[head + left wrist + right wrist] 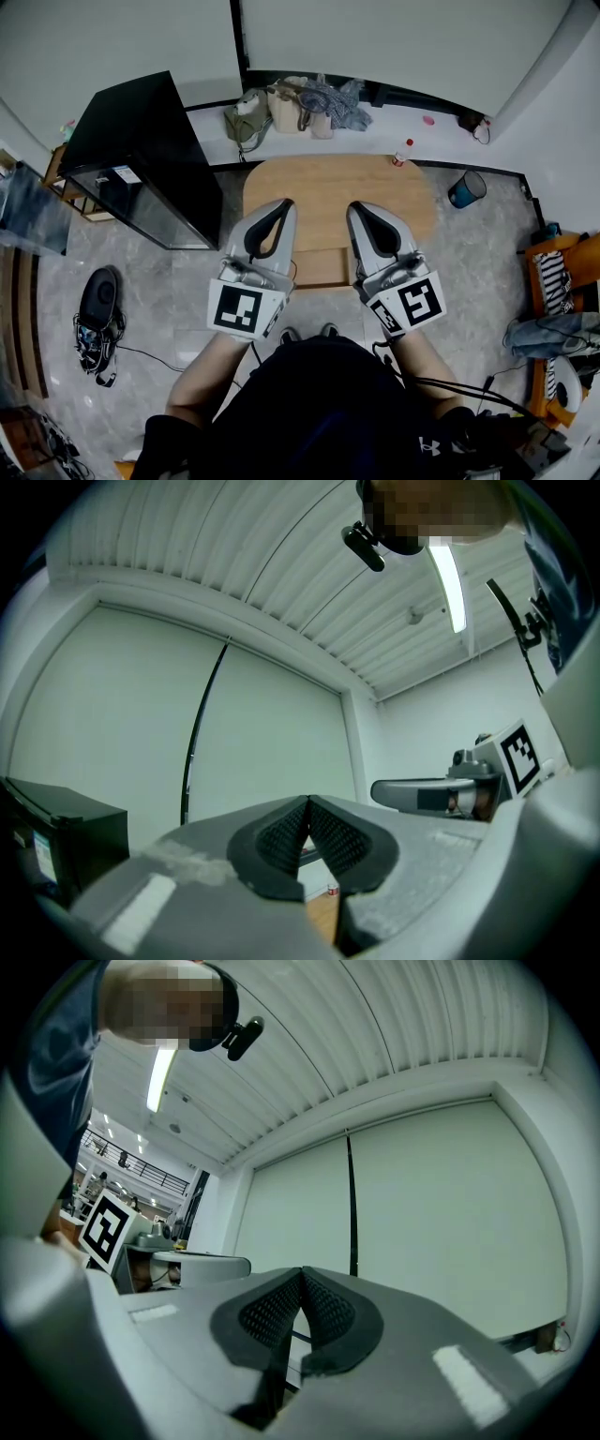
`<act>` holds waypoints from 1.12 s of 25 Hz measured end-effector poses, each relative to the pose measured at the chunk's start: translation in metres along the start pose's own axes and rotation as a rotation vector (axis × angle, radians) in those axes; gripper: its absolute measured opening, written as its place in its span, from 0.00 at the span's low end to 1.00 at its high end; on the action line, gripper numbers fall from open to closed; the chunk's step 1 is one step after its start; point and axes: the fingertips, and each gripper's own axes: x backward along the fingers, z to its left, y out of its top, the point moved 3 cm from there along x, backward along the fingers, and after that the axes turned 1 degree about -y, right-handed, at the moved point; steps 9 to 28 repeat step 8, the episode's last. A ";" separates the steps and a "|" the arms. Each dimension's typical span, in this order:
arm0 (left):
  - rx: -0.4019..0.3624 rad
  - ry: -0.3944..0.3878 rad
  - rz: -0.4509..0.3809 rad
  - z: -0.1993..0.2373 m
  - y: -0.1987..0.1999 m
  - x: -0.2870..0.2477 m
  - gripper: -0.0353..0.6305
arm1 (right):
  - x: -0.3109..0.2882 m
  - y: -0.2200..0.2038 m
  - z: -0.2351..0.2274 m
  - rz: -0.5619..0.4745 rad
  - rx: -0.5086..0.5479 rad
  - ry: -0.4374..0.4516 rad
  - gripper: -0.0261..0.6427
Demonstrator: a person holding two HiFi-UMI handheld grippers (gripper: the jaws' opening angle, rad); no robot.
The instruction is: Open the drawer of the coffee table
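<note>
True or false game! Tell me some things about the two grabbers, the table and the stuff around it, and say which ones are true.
1. Both grippers have their jaws shut. True: the left gripper and the right gripper are both closed.
2. The left gripper is holding a bottle. False: nothing is between its jaws. The small bottle is over by the table's far edge.
3. The coffee table has a wooden top. True.
4. The blue bin stands on the table. False: it is on the floor, to the right of the table.
5. A black cabinet stands to the left of the table. True.
</note>
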 end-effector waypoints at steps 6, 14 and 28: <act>-0.003 -0.005 0.004 -0.001 0.002 0.004 0.06 | 0.001 -0.001 0.003 0.003 -0.006 -0.002 0.04; 0.000 -0.003 0.004 -0.002 0.004 0.005 0.06 | 0.004 0.000 0.004 0.003 -0.006 -0.002 0.04; 0.000 -0.003 0.004 -0.002 0.004 0.005 0.06 | 0.004 0.000 0.004 0.003 -0.006 -0.002 0.04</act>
